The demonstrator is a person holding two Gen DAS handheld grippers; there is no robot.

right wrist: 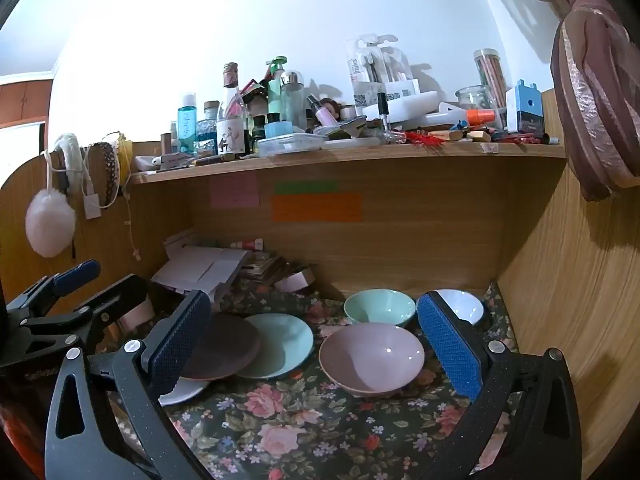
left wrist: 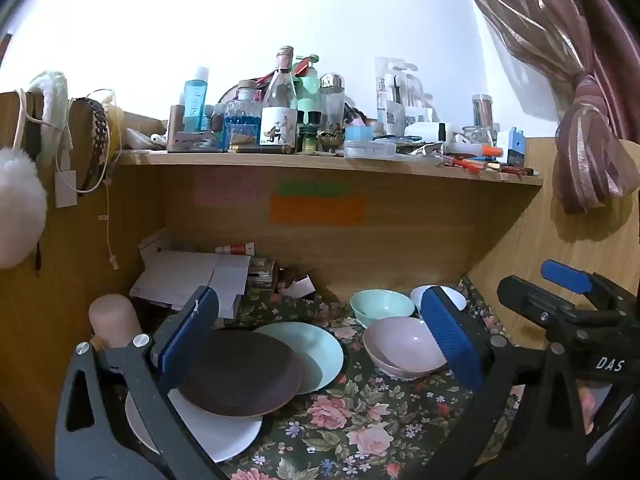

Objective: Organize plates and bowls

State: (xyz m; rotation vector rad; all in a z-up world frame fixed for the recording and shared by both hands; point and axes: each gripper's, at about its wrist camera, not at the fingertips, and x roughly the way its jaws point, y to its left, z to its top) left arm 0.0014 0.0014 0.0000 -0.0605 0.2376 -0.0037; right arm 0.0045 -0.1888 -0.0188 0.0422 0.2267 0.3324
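hovering: both grippers hang above the floral cloth [right wrist: 304, 432], neither touching any dish
left gripper [left wrist: 320, 340]: jaws spread wide, nothing between them; it faces the plate pile
right gripper [right wrist: 316, 344]: jaws spread wide and empty; the pink bowl [right wrist: 372, 360] sits framed between its fingers, apart from both
plates: a dark brown plate [left wrist: 240, 376] lies tilted on a white plate [left wrist: 216, 436] and overlaps a pale green plate [left wrist: 316, 352]; a loose, shingled pile at the left of the desk
bowls: pink bowl in front, a mint bowl [right wrist: 379, 307] just behind it, a white bowl [right wrist: 460, 304] in the back right corner; none nested
progress: by my judgement sorting has not begun, since plates are askew and bowls stand apart
risk, plates: gripping the brown plate by its raised rim could slide it off the white one, because it rests unevenly
risk, bowls: a smooth curved bowl wall may slip from a pinch, and lifting the pink bowl could knock the mint bowl close behind
risk, space: the shelf [right wrist: 360, 156] overhead is crowded with bottles, and the side wall is near the white bowl, so a high or wide swing could strike them
risk, grippers: the two work near each other and could collide
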